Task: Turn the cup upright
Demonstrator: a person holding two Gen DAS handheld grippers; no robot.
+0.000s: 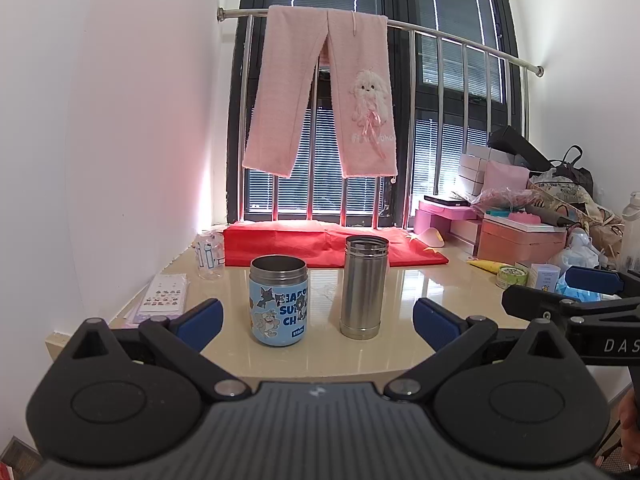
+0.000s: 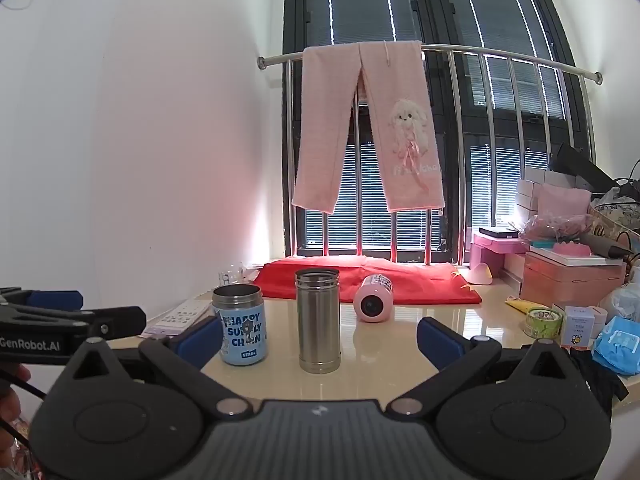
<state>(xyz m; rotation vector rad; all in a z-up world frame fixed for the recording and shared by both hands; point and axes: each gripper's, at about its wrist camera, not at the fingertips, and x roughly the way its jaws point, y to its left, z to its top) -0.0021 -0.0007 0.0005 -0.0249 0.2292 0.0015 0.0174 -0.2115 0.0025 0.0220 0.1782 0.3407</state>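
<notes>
Here, pink cup [image 2: 373,299] lying on its side on the counter [image 2: 400,344], apparently half on the red cloth [image 2: 420,284], left gripper [image 1: 318,316] and right gripper [image 2: 318,338] both spread wide, grasping nothing.

Both wrist cameras are looking level across the surface [image 1: 400,344] toward the window [image 2: 400,20] at 12 o'clock. They are sharing the blue cup [image 1: 279,300] and steel cup [image 2: 318,322], sitting near.
</notes>
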